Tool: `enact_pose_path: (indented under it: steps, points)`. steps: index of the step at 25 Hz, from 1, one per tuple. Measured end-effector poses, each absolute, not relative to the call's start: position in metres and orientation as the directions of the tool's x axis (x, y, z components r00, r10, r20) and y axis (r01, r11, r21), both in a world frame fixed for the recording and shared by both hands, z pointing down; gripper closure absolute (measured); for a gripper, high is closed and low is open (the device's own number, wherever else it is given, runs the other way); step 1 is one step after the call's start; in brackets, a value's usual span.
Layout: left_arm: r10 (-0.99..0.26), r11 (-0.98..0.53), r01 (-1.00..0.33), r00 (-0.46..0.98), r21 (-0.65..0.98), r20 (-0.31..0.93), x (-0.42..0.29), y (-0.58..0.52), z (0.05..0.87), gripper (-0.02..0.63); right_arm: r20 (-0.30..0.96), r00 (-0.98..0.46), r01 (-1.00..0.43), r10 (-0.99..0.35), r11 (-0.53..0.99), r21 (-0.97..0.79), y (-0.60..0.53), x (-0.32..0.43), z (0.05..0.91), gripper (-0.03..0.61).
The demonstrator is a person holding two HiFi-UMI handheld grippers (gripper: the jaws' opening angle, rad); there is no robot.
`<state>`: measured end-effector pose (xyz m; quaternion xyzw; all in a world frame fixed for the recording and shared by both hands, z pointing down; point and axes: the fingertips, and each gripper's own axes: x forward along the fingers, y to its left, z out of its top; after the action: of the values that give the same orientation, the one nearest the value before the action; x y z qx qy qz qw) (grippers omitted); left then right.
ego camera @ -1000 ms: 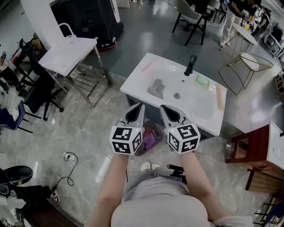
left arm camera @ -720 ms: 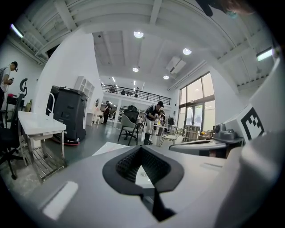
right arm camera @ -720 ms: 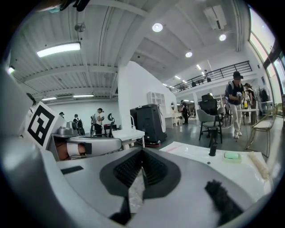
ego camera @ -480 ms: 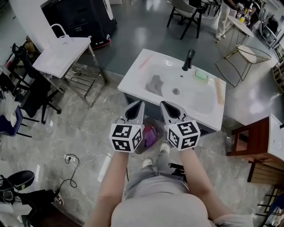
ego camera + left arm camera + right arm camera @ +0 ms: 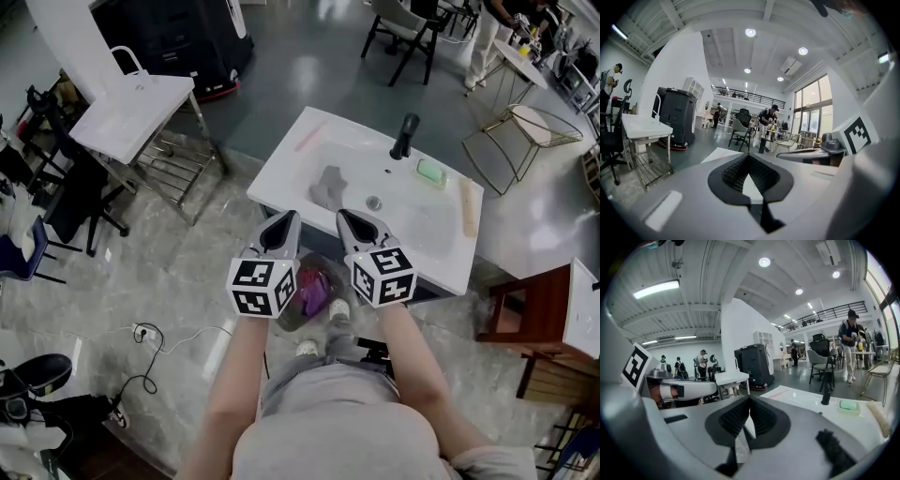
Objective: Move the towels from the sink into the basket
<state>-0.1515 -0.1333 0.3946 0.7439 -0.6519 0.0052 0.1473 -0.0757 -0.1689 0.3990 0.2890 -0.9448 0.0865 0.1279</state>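
A crumpled grey towel [image 5: 328, 186] lies in the left part of the white sink [image 5: 427, 234], near the drain. On the floor under the sink's near edge stands the basket [image 5: 293, 321] with a purple towel [image 5: 315, 291] in it. My left gripper [image 5: 286, 218] and right gripper [image 5: 345, 217] hover side by side over the sink's near edge, both shut and holding nothing. The grey towel is just beyond and between their tips. In the left gripper view my left gripper [image 5: 749, 157] points at the sink's corner [image 5: 723, 153]. In the right gripper view my right gripper [image 5: 749, 400] faces the black faucet [image 5: 827, 386].
A green soap [image 5: 430, 170] and a beige brush [image 5: 467, 206] sit on the sink's right side. A white table with a wire rack [image 5: 131, 112] stands to the left, a black chair [image 5: 66, 202] beside it, wooden furniture [image 5: 553, 319] to the right. A cable [image 5: 150, 337] lies on the floor.
Both grippers have moved forward together, from in front of the sink to over its near edge. Their jaws stayed shut.
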Motion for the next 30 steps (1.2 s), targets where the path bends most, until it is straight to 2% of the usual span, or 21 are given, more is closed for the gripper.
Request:
enact_pose_path:
  steps: [16, 28, 29, 30]
  points:
    - [-0.969, -0.06, -0.973, 0.111, 0.221, 0.223, -0.163, -0.205, 0.402, 0.609, 0.316, -0.823, -0.522, -0.472, 0.848, -0.092, -0.247, -0.091, 0.406, 0.56]
    - [-0.954, -0.046, -0.972, 0.111, 0.232, 0.277, -0.165, -0.25, 0.426, 0.61, 0.394, -0.821, -0.49, -0.413, 0.864, -0.116, -0.297, -0.105, 0.442, 0.556]
    - [-0.953, -0.044, -0.972, 0.11, 0.233, 0.281, -0.165, -0.253, 0.428, 0.61, 0.404, -0.822, -0.484, -0.402, 0.867, -0.121, -0.301, -0.106, 0.447, 0.541]
    - [-0.953, -0.042, -0.971, 0.109, 0.234, 0.284, -0.165, -0.256, 0.429, 0.609, 0.414, -0.823, -0.476, -0.39, 0.87, -0.127, -0.303, -0.107, 0.452, 0.492]
